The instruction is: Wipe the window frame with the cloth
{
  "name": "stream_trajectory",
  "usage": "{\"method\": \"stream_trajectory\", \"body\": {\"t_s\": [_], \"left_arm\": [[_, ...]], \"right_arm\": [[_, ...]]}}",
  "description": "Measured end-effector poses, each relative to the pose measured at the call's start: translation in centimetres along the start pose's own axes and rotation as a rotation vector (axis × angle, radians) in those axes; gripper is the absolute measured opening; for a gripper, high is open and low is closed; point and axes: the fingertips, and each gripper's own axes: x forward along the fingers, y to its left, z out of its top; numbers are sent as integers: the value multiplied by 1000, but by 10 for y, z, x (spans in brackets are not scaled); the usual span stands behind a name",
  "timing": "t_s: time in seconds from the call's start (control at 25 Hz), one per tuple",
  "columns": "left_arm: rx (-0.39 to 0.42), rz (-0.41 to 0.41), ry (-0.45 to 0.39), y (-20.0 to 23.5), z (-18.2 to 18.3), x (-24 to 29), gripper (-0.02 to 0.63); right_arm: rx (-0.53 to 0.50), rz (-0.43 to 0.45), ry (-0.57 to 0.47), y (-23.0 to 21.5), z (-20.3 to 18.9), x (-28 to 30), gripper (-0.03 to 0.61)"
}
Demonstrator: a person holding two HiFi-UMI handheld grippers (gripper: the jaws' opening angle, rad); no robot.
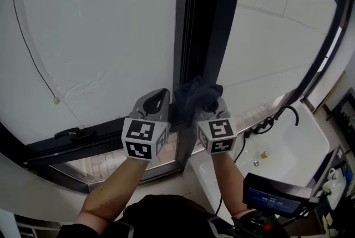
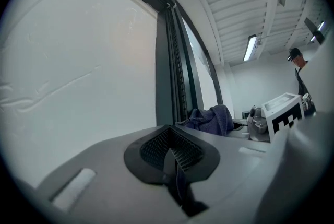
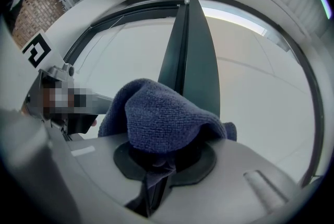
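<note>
At the left, a pale frosted glass pane (image 1: 100, 26) fills the window. The left gripper (image 1: 157, 102), grey with a black-and-white marker cube, sits near the bottom edge of the pane, just left of the dark upright bar of the window frame (image 1: 206, 20). Its own view shows its jaws (image 2: 169, 147) together with nothing between them. A dark blue knitted cloth (image 1: 194, 95) lies bunched against the lower end of that bar, above the bottom rail, just right of the left gripper's tips. The right gripper (image 1: 215, 102) is clamped on the cloth; in its own view (image 3: 156, 163) the cloth (image 3: 162, 118) humps over the closed jaws in front of the bar (image 3: 190, 56). Only the head view shows the white sink (image 1: 294, 142) at the lower right; only the left gripper view shows a ceiling strip light (image 2: 251, 48)
</note>
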Motion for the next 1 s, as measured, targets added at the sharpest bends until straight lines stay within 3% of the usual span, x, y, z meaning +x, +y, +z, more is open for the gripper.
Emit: {"method": "stream_trajectory", "body": {"t_s": [0.36, 0.68, 1.0], "left_arm": [[-32, 5, 79, 0, -51, -1, -6], [29, -19, 128, -14, -79, 1, -6], [12, -37, 199, -16, -119, 1, -6]], "right_arm": [[20, 13, 8, 7, -35, -3, 49], [6, -21, 44, 10, -68, -8, 49], [16, -37, 110, 15, -108, -10, 49]]}}
